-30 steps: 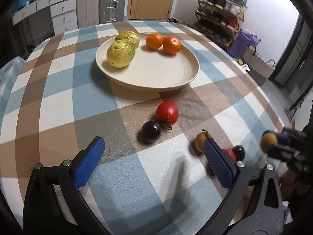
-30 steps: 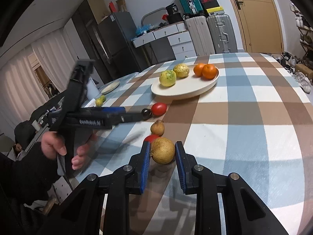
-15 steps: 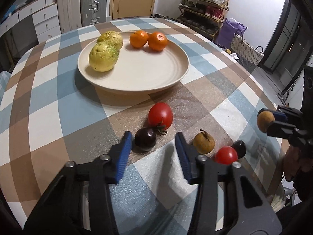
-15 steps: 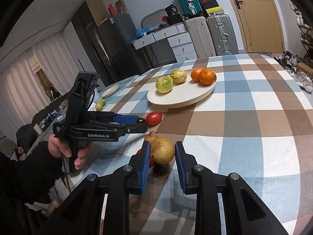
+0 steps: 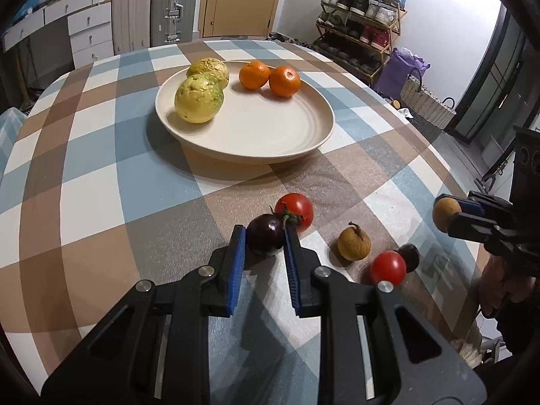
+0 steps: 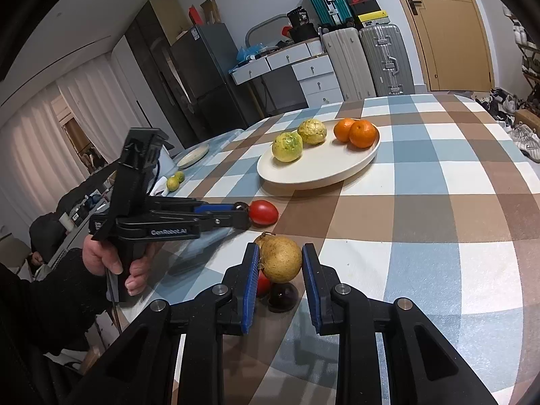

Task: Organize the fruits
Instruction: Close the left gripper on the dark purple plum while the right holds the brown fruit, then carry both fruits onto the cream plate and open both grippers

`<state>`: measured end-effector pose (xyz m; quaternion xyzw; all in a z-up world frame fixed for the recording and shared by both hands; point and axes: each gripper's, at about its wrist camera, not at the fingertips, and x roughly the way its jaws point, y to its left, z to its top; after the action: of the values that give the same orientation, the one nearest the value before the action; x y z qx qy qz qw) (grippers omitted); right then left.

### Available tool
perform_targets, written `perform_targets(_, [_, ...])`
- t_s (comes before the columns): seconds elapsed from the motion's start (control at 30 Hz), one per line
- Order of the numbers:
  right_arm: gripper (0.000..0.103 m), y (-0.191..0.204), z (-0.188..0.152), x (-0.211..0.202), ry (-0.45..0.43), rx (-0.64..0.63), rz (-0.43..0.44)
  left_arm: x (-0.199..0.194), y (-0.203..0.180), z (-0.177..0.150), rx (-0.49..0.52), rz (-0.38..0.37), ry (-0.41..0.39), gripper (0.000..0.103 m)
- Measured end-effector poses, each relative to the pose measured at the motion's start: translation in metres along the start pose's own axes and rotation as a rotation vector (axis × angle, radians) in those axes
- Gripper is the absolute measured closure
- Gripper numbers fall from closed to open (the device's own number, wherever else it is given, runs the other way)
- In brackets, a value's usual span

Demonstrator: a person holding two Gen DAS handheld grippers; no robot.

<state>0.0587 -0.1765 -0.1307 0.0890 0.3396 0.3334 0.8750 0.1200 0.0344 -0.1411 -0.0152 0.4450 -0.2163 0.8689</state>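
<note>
Item: left gripper [image 5: 264,241], which I had wide open a second ago, now clamped on the dark tomato [image 5: 265,239] on the cloth, just short of the plate [image 5: 256,141]; I count that pickup as made, lift to the plate pending

Item: right gripper [image 6: 280,263], unchanged, gripping a brown fruit [image 6: 281,258] clear of the cloth, well short of the plate

Item: red tomato [image 5: 294,211], touching the dark tomato on its plate side; I judge it may roll when I lift

Item: second brown fruit [image 5: 354,244], small red tomato [image 5: 388,267] and small dark fruit [image 5: 409,253], loose in a cluster, farther from the plate than the red tomato and to its right

Item: plate, holding two yellow-green fruits [image 5: 199,99] touching each other at its left and two oranges [image 5: 270,76] touching at its far edge; near half bare, room for what I hold

Item: surface, a table under a checked cloth [image 5: 84,175] of blue, brown and white, flat

Item: room beyond the plate: suitcases [image 5: 172,6], white drawers [image 5: 89,30], a wooden door [image 5: 243,0], a shoe rack [image 5: 361,6] to the right
</note>
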Motion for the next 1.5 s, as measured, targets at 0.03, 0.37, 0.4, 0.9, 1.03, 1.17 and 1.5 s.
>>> perform_targets(0.03, [0.077,0.0,0.0,0.001,0.0,-0.001,0.0,-0.001,0.0,-0.001,0.001,-0.001,0.001,0.083])
perform_targets(0.37, [0.077,0.003,0.003,0.011,0.026,-0.01,0.0,-0.005,-0.005,-0.018,0.028,0.032,0.038,0.083])
perform_targets(0.4, [0.077,0.003,0.003,0.012,0.027,-0.008,-0.003,-0.006,-0.005,-0.019,0.027,0.033,0.04,0.083])
perform_targets(0.9, [0.077,0.005,0.003,0.016,0.039,0.003,-0.01,-0.02,0.001,-0.032,0.02,0.044,0.042,0.082])
perform_targets(1.03, [0.077,0.007,0.003,0.017,0.039,-0.003,-0.01,-0.021,0.008,-0.032,-0.025,0.01,0.022,0.082])
perform_targets(1.17, [0.077,0.008,0.002,0.016,0.038,-0.003,-0.014,-0.019,0.006,-0.029,-0.02,0.01,0.019,0.082])
perform_targets(1.5, [0.077,0.004,0.006,0.013,0.026,0.005,-0.014,-0.03,0.002,-0.031,-0.046,-0.039,0.006,0.082])
